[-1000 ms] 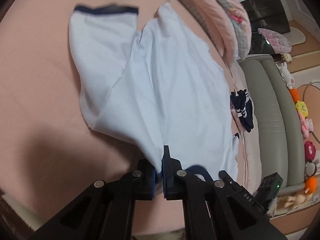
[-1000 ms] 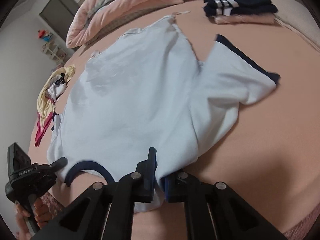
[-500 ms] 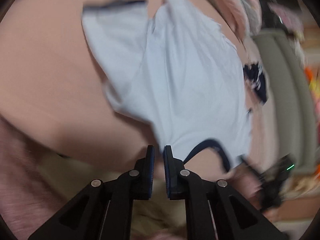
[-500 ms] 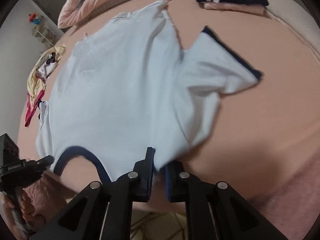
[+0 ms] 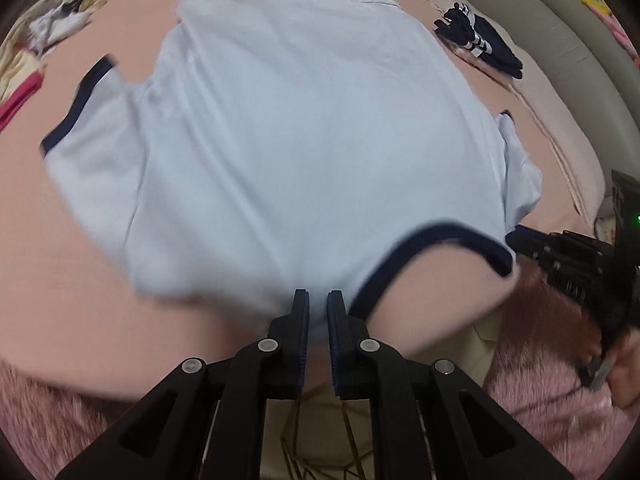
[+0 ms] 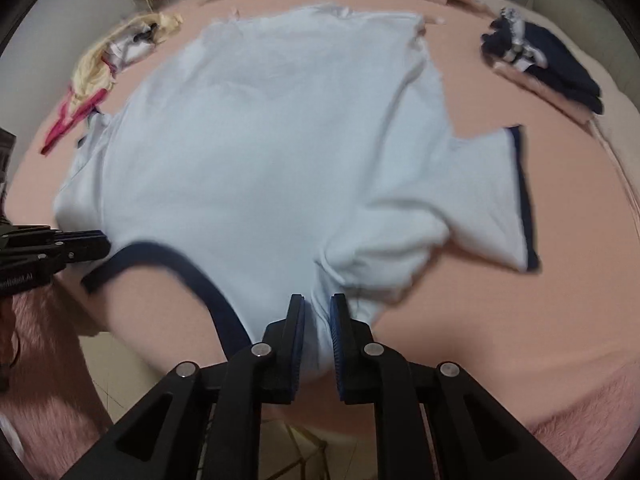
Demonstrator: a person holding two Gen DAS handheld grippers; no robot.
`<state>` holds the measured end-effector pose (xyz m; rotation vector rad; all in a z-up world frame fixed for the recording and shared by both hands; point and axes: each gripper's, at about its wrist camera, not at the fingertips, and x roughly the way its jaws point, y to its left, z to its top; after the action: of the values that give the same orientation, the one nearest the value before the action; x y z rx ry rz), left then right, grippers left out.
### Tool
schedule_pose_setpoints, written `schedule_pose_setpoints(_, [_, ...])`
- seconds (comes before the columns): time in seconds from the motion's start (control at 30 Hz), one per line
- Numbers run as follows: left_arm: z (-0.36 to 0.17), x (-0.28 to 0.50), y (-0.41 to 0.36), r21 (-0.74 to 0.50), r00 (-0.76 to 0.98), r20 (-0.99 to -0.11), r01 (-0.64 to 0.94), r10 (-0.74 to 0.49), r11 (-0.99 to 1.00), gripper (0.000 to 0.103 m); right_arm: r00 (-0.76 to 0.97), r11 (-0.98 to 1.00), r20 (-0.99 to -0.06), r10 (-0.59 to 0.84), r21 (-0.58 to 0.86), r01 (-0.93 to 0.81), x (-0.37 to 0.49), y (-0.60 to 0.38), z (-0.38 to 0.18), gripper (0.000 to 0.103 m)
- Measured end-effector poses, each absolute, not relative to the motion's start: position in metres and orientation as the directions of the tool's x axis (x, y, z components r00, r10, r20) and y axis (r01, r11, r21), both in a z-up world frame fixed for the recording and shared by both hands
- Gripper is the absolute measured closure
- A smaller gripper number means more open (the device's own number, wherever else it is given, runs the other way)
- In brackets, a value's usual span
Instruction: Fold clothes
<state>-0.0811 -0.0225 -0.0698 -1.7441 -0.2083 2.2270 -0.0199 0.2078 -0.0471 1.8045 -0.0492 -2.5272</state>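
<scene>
A pale blue T-shirt (image 5: 304, 128) with navy collar and sleeve trim lies spread on a pink bed (image 5: 56, 280), collar toward me at the bed's near edge. My left gripper (image 5: 318, 304) is shut on the shirt's shoulder left of the collar. My right gripper (image 6: 317, 308) is shut on the other shoulder of the shirt (image 6: 272, 152), right of the collar. Each gripper shows at the side of the other's view: the right one (image 5: 560, 252), the left one (image 6: 52, 248).
A folded navy and white garment (image 5: 480, 46) lies at the bed's far right, also in the right wrist view (image 6: 544, 64). A heap of yellow, white and pink clothes (image 5: 36, 40) lies far left. A grey-green sofa (image 5: 560, 40) stands beyond the bed. Floor shows below the bed edge.
Both grippers have pulled the shirt toward the near edge of the bed. The collar now lies at the edge, and the body lies flatter and straighter.
</scene>
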Motion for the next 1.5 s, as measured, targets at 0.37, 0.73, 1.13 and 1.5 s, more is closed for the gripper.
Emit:
schedule_pose_setpoints(0.37, [-0.036, -0.122, -0.002, -0.338, -0.257, -0.889, -0.192, 0.380, -0.921, 0.095, -0.471, -0.976, -0.869, -0.152, 0.206, -0.066, -0.037, 0.231, 0.001, 0.076])
schedule_pose_setpoints(0.73, [-0.022, -0.334, -0.067, -0.277, -0.436, -0.855, -0.077, 0.282, -0.958, 0.094, -0.473, -0.982, -0.871, -0.134, 0.179, -0.052, -0.239, 0.254, 0.012, 0.064])
schedule_pose_setpoints(1.13, [-0.044, -0.449, -0.134, -0.283, -0.419, -0.878, 0.065, 0.231, -0.957, 0.093, -0.304, -0.939, -0.952, -0.030, 0.131, -0.318, -0.382, 0.337, -0.027, 0.064])
schedule_pose_setpoints(1.5, [-0.058, -0.460, -0.120, -0.240, -0.329, -0.921, 0.056, 0.209, -0.969, 0.056, -0.198, -0.955, -0.976, -0.090, 0.141, -0.260, -0.437, 0.332, -0.056, 0.048])
